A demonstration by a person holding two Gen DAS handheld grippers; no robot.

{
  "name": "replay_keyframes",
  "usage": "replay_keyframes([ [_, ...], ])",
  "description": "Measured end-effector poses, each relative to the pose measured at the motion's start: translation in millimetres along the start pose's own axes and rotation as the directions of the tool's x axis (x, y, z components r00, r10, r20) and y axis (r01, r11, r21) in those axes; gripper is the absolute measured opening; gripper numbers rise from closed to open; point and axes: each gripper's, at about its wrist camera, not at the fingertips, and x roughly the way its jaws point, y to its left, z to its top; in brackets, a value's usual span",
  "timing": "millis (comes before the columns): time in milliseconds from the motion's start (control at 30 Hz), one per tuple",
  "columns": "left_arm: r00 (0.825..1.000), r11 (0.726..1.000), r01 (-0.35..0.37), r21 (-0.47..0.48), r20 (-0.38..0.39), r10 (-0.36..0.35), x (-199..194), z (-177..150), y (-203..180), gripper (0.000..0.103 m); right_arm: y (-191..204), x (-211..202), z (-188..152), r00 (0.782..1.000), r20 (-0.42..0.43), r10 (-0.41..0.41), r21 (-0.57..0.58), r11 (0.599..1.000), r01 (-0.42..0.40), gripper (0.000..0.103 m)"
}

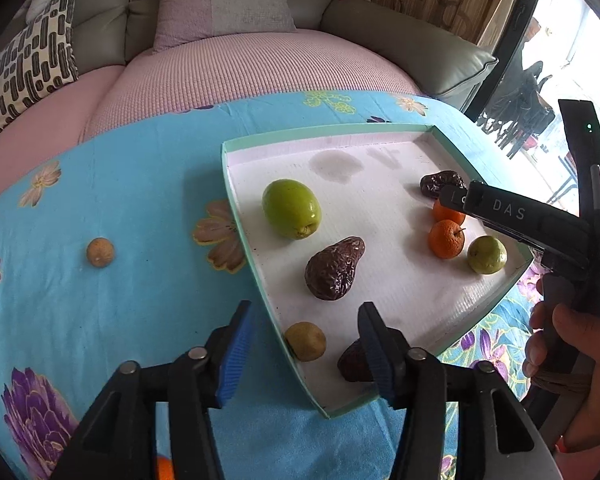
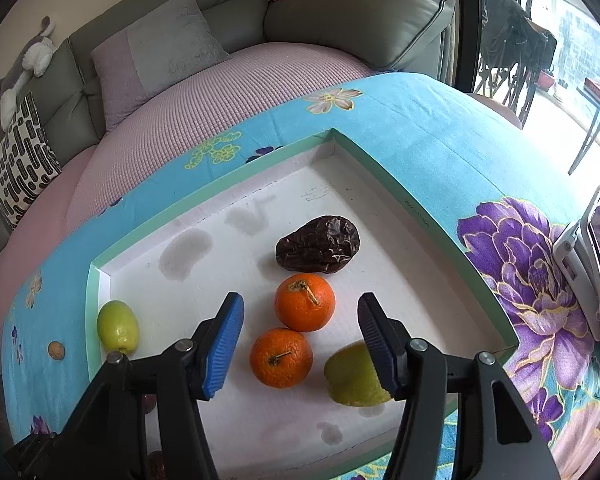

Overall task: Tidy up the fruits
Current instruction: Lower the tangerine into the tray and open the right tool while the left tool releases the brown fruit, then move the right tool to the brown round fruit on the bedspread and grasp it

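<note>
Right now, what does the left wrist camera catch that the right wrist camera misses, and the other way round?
Only the left wrist view shows the big dark wrinkled fruit mid-tray, the small brown fruit and a dark one near the left gripper, plus the right gripper's body and the hand holding it.

Only the right wrist view shows the right gripper open above the oranges, and a purple flower printed on the cloth.

Both show the tray, two oranges, the big green fruit, the smaller green one, the far dark fruit, and the brown ball outside.

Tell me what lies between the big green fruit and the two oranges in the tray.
In the left wrist view, only bare white tray floor separates the big green fruit from the oranges; the dark wrinkled fruit sits nearer the camera.
</note>
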Motion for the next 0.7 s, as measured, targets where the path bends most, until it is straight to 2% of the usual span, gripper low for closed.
replay_keyframes([
  [33,1.000,1.000,-0.015,-0.017,0.010,0.015,-3,1,6,0.078,1,-1,0,1.000,-0.001,-0.007,-0.003,1.000,0.007,0.066],
  [100,0.998,0.997,-0.053,-0.053,0.024,0.055,-10,4,22,0.079,3,-3,0,1.000,-0.005,-0.019,-0.009,1.000,0.019,0.069],
  [167,0.995,0.991,-0.091,-0.101,0.031,0.095,-15,4,41,0.083,8,-4,-1,1.000,-0.009,-0.021,-0.023,1.000,0.021,0.076],
  [333,0.979,0.955,-0.191,-0.229,0.033,0.203,-28,-1,95,0.099,29,-11,-5,1.000,-0.001,-0.002,-0.088,0.996,0.001,0.080],
  [367,0.974,0.946,-0.210,-0.248,0.034,0.225,-32,-3,105,0.100,35,-13,-6,1.000,0.001,0.005,-0.101,0.995,-0.005,0.089],
  [400,0.969,0.937,-0.226,-0.267,0.037,0.244,-37,-4,115,0.100,41,-14,-7,1.000,0.002,0.013,-0.113,0.994,-0.013,0.091],
  [700,0.921,0.846,-0.333,-0.417,0.048,0.386,-81,-17,190,0.103,113,-30,-25,0.988,-0.006,0.157,-0.266,0.952,-0.153,0.092],
])
